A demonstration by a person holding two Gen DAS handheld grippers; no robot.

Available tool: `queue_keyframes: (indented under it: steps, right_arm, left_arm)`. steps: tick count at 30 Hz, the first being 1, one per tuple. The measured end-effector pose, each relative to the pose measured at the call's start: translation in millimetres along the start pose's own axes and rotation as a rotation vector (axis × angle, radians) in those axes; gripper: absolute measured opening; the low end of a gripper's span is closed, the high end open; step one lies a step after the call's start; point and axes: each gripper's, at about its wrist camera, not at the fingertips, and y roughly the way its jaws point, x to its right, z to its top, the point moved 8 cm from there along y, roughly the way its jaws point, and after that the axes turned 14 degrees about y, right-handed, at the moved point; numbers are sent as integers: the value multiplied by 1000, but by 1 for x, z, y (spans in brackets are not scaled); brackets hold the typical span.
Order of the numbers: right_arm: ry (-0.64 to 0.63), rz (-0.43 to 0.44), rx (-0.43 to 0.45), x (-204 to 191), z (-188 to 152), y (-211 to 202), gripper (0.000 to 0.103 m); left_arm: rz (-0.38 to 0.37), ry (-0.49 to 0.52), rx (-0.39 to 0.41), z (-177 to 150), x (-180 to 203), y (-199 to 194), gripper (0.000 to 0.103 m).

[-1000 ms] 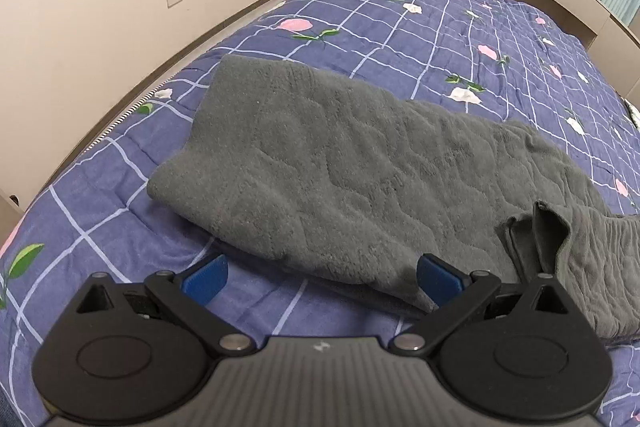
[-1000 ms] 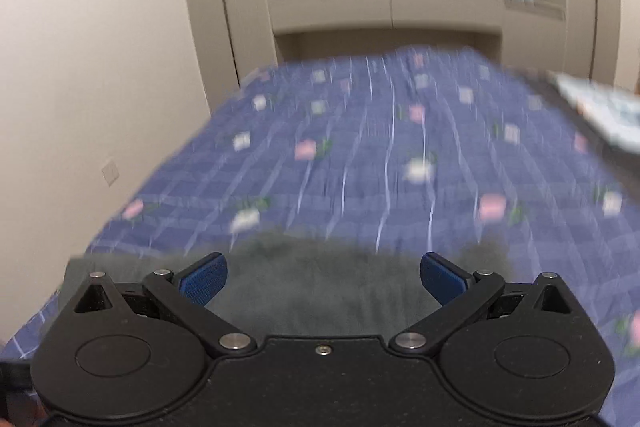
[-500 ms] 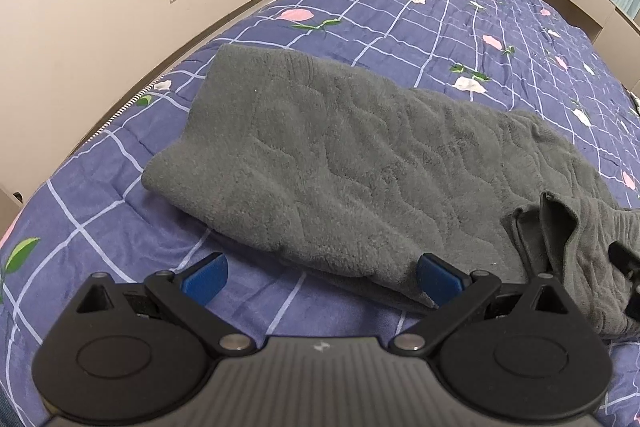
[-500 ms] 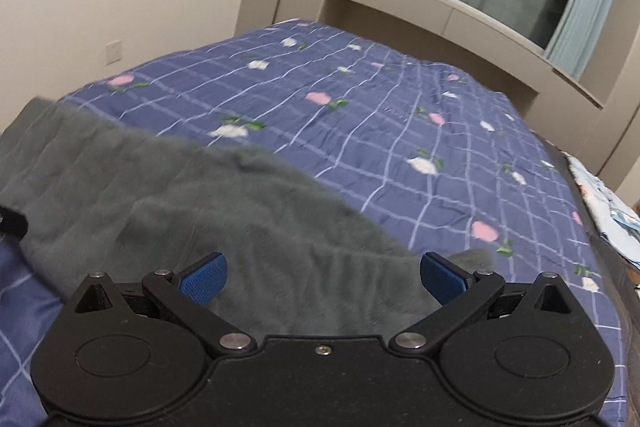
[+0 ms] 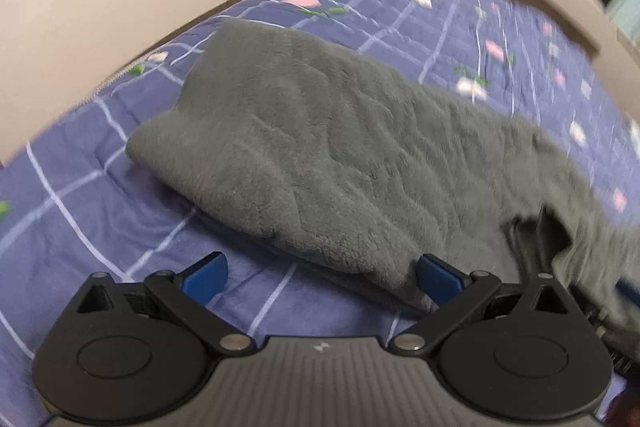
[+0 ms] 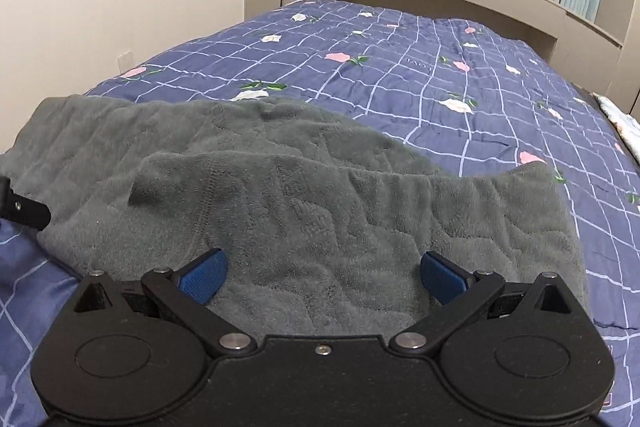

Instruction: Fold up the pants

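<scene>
1. Bedroom setting: a blue floral quilt (image 6: 460, 67) covers the bed.
2. Both the left gripper (image 5: 322, 277) and right gripper (image 6: 324, 277) are spread, holding nothing.
3. Since a second ago, the right gripper has swung down over the grey pants (image 6: 304, 195), whose waistband end now lies folded over, so another fold looks near.
4. A patterned cloth (image 6: 624, 123) lies well apart; nothing obstructs.
</scene>
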Motion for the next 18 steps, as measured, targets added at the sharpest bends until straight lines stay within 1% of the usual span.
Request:
queue_keyframes:
  steps: [1,2,4,6,10,15,18]
  right_arm:
    - [-2,0,6,-1,0,0,103]
    - [0,1,10,0,-1,0,103]
    - [14,8,14,2,-2,-1,103]
    - [25,14,15,3,-2,-1,103]
    - [27,15,16,3,-2,0,103]
    - [33,19,22,4,-3,0,103]
    - [36,21,26,4,-3,-1,103]
  left_arm:
    - [-21,-50,52,-1,-6,-2,102]
    - [-36,-95,87,-2,-12,-4,102]
    - [-70,-181,113,-3,-22,-6,102]
    - [-91,-228,118,0,-27,-6,102]
    - [-79,-239,118,1,-32,-4,102]
    - [-61,-211,112,1,-28,-1,102]
    - [-61,-229,99,3,-29,3,102]
